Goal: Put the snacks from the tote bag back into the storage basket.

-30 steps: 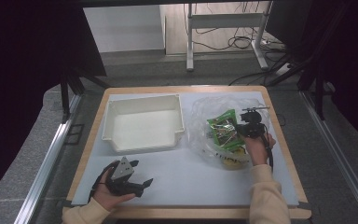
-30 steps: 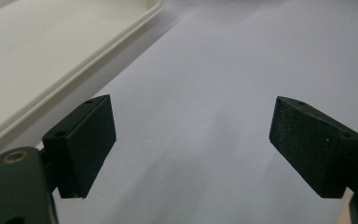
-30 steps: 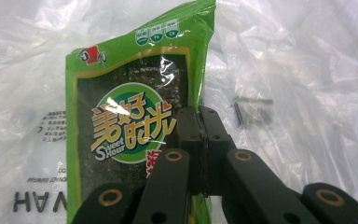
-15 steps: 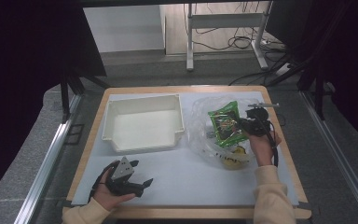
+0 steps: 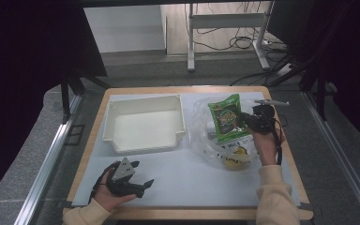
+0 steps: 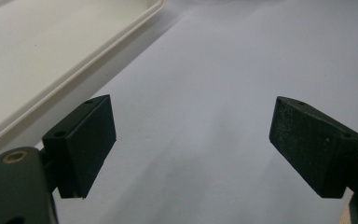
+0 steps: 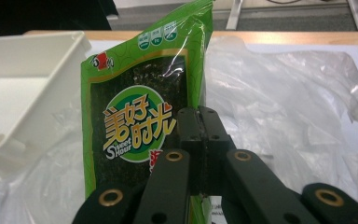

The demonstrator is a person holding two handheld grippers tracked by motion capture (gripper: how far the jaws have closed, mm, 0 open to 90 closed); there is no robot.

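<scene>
Green foil seaweed snack packet with a round yellow-and-white logo hangs pinched at its right edge in the right gripper, whose jaws are pressed together on the wrapper. In the right gripper view the packet stands nearly upright, its top edge leaning to the right, and the black jaws of the gripper meet on its edge with no gap between them. Below and around it lies a crumpled clear plastic bag on the right half of the worktop, with something yellow inside at its near end; what that is cannot be told. The packet is raised over the far part of this bag, clear of the sheet covering the worktop.

To the left sits a shallow white rectangular plastic tray, just beside the bag. At the near left, the left gripper rests in the person's hand low over the pale sheet, near the tray's front wall. Its jaws stand wide apart with nothing between them, the tray's rim showing at the far left.
</scene>
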